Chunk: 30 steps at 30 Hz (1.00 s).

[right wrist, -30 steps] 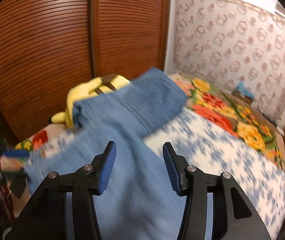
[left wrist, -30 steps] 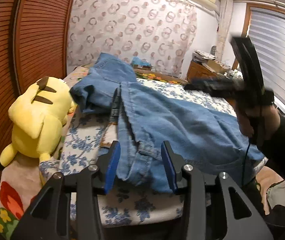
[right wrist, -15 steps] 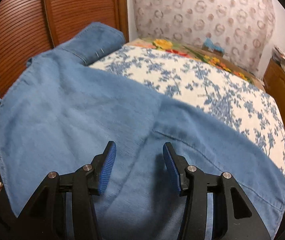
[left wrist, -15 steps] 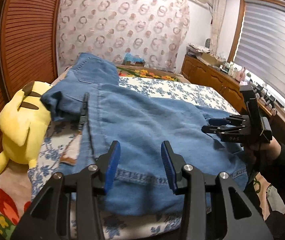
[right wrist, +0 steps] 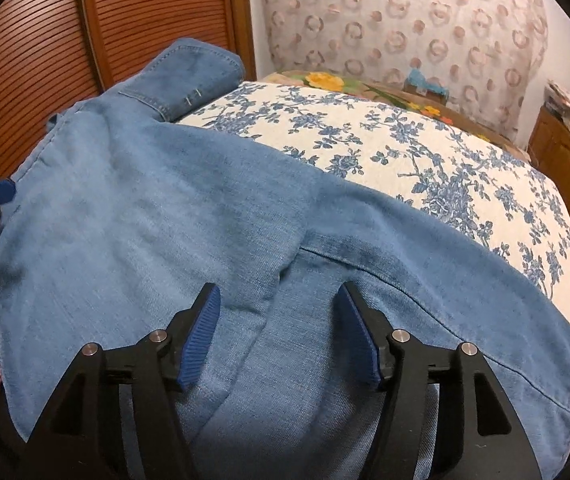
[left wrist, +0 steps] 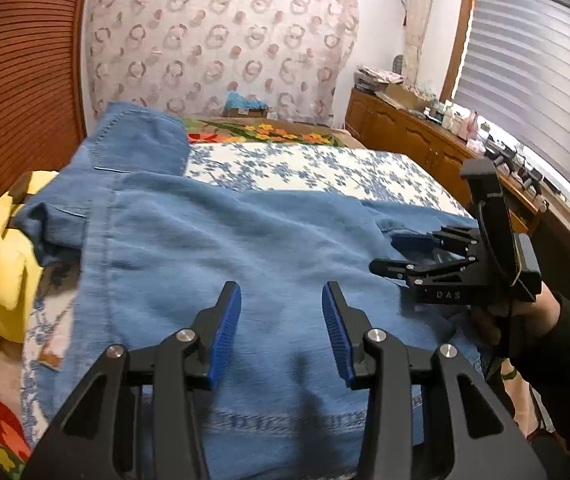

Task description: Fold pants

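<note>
Denim pants (right wrist: 165,216), soft and creased, across floral quilted bedspread (right wrist: 425,148)

The left gripper (left wrist: 281,316) points forward and downward, its two blue-padded jaws set apart with nothing pinched between them. The right gripper (right wrist: 279,330) also tilts downward, and its jaws are opening, the pads clear of anything between them. In the left wrist view the right gripper (left wrist: 399,254) lies off to the right of the left jaws, turned sideways with its tips pointing left, held by a hand (left wrist: 501,316) in a dark sleeve (left wrist: 557,364).
</note>
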Available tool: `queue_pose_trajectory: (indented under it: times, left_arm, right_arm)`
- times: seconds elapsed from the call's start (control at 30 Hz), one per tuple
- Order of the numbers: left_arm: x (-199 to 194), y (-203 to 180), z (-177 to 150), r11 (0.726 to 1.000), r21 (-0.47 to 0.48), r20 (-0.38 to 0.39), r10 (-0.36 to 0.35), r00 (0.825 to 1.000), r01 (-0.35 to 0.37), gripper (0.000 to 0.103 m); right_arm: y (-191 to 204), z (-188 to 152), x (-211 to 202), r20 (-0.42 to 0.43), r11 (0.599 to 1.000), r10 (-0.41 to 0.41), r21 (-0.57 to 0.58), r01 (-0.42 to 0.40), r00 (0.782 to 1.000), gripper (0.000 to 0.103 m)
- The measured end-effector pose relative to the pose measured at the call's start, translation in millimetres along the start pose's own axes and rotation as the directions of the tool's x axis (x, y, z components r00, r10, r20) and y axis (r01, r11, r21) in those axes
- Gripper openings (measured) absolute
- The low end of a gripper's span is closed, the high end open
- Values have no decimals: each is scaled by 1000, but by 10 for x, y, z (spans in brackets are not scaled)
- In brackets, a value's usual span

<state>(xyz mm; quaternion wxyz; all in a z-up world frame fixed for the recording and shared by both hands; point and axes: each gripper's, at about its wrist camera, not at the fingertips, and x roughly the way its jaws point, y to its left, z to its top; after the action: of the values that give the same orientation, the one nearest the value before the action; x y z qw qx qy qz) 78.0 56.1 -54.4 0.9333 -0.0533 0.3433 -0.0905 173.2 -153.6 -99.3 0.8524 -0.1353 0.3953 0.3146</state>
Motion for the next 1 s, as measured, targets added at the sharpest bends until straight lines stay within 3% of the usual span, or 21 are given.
queue_pose_trajectory:
  times: [0.3, 0.53, 1.0]
  left_arm:
    - [158, -421, -12, 997, 70, -31, -12, 999, 15, 41]
    - [310, -711, -64, 993, 114, -67, -22, 997, 29, 41]
    - [600, -1179, -190, 980, 193, -135, -17, 991, 43, 41]
  right_arm:
    - [-43, 3, -36, 15, 1000, -5, 27, 5, 1000, 63]
    - [-262, -148, -571, 93, 991, -117, 71, 110, 989, 64]
    - [-995, -1201, -1493, 104, 936, -280, 249, 248, 954, 64]
